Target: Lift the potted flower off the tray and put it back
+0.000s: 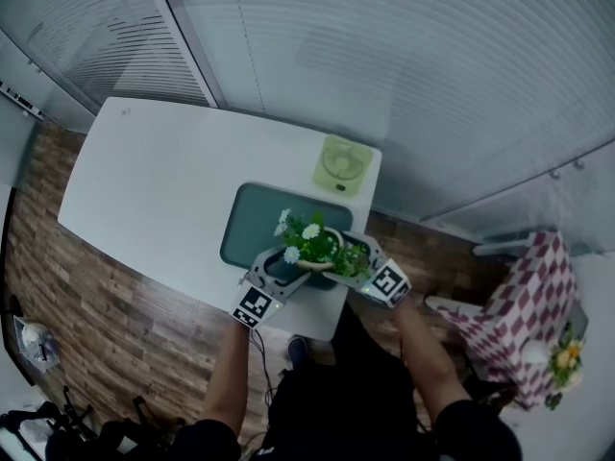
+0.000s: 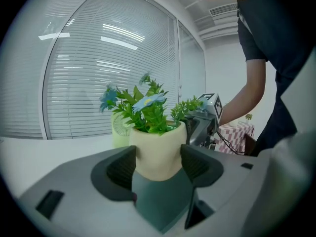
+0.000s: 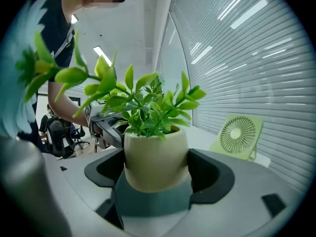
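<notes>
Left gripper and right gripper clamp ribbed dark pads on the flower pot (smooth, cream, rounded). Green sprigs and pale blooms top it over a teal tray.

- The white round-cornered table is bare across its left part, so that side is open.
- The dark grey-green rectangular tray has free floor at its left and far parts.
- A small pale green desk fan stands just beyond the tray's far right corner and blocks that side.
- The left gripper and right gripper press on opposite sides of the cream pot of green leaves and pale flowers, with no gap at either side.
- Leaves spread over the pot's rim, crowding the way down from above.
</notes>
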Tool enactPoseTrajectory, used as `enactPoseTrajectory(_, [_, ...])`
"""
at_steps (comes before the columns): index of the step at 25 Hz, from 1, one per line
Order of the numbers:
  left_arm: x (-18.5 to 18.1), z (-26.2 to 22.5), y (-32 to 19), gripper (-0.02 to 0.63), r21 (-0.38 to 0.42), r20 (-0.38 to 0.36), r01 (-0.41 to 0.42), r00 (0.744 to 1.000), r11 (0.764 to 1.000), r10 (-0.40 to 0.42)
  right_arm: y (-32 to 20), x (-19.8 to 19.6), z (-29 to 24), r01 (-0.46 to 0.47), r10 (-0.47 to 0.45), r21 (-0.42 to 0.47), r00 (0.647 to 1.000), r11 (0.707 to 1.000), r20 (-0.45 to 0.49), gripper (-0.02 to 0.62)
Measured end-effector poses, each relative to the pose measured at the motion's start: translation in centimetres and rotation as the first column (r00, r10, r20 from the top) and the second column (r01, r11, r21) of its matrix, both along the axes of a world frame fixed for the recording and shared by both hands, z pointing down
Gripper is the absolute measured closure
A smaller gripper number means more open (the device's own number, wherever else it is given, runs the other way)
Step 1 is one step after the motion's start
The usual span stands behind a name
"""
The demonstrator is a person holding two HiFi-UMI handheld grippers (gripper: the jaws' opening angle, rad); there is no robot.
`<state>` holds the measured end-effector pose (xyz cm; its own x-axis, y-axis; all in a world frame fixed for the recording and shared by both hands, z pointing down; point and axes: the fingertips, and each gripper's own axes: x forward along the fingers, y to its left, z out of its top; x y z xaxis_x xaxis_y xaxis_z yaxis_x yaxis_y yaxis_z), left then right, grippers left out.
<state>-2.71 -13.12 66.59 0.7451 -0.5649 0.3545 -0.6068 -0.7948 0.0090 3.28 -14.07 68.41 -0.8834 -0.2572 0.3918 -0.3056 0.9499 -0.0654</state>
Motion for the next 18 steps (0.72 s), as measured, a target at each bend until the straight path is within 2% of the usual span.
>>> enactPoseTrajectory(18, [0.1,3.7,-1.2,0.325,-0.063,0.044,0.034,0.999,0.997,-0.031,-1.3,0.2,3.7,0.021,-0.023,-0.033,0.999,0.999,-0.043,0.209])
